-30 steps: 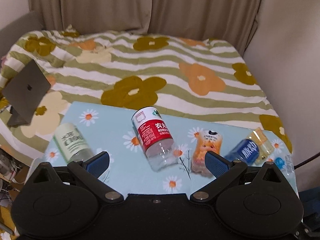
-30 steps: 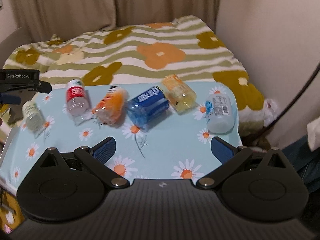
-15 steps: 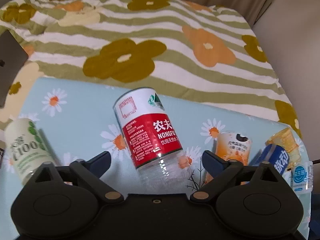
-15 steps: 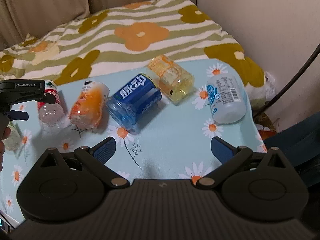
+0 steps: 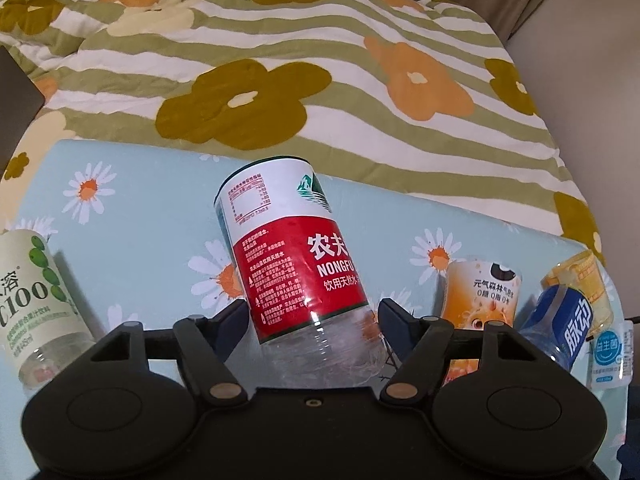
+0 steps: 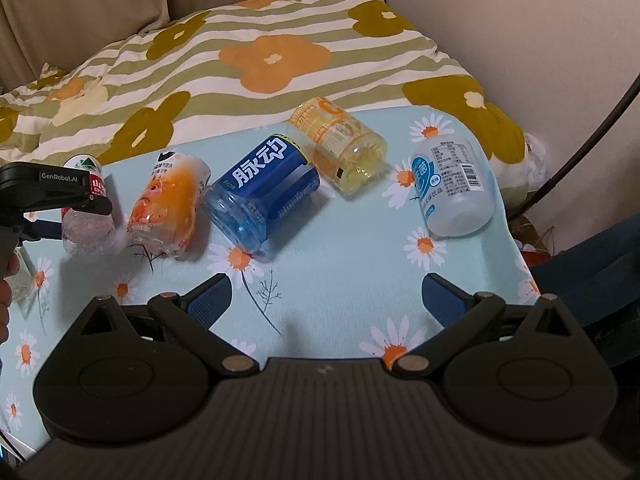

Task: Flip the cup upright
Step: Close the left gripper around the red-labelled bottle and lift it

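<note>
A red-and-white Nongfu cup cut from a bottle [image 5: 296, 272] lies on its side on the daisy-print table [image 5: 140, 216]. Its clear base points toward me and sits between the blue pads of my left gripper [image 5: 312, 316]. The jaws stand open on either side of it, close to its sides. The same cup shows at the far left of the right wrist view [image 6: 86, 216], under the left gripper body. My right gripper [image 6: 326, 298] is open and empty above the table's front.
Other cups lie on their sides in a row: green C100 [image 5: 32, 304], orange [image 6: 170, 208], blue [image 6: 262, 192], yellow [image 6: 340, 148], pale blue-white [image 6: 452, 188]. A striped flowered blanket [image 5: 320, 80] lies behind the table. A wall and cable are at the right.
My left gripper has moved forward and down to the red cup, and its jaws have narrowed around the cup's base. My right gripper has drifted slightly closer to the table.
</note>
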The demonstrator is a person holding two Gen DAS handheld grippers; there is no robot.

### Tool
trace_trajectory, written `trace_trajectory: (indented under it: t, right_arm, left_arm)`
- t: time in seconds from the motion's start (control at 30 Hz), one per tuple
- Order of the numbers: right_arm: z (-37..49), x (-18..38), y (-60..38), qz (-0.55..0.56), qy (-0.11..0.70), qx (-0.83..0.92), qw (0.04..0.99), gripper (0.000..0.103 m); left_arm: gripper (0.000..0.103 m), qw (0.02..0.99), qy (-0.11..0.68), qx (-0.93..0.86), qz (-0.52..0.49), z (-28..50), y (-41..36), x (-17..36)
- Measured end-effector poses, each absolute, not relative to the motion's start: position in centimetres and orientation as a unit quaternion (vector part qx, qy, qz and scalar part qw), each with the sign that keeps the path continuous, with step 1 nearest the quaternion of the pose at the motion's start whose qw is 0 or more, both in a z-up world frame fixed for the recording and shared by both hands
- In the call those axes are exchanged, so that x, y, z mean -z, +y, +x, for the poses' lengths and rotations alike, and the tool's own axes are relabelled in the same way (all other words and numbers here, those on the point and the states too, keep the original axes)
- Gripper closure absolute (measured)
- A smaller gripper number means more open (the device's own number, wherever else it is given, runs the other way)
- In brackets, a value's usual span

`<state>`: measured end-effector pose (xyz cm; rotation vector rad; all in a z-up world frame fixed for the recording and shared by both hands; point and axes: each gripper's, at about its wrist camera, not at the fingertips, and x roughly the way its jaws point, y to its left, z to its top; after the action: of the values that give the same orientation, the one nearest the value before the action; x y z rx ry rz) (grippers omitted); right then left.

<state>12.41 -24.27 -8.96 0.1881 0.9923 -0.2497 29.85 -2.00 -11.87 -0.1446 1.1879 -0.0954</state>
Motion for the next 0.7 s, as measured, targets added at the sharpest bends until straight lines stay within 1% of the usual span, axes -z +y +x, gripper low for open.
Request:
trace_trajectory:
  t: [0.33,0.7]
  right_arm:
    - [11.1,7.6,-23.9,0.088,0.457,0.104,0.879,0.000]
    - [7.5,6.4,-24.1,0.069,0.436,0.071,0.895,0.000]
  left_arm:
    - [0.029,0.844,0.532,0.055,-0.051,27.0,-2.0,9.7]
    - [0.029,0.874,0.480,0.077,-0.021,18.6,-3.7,7.0]
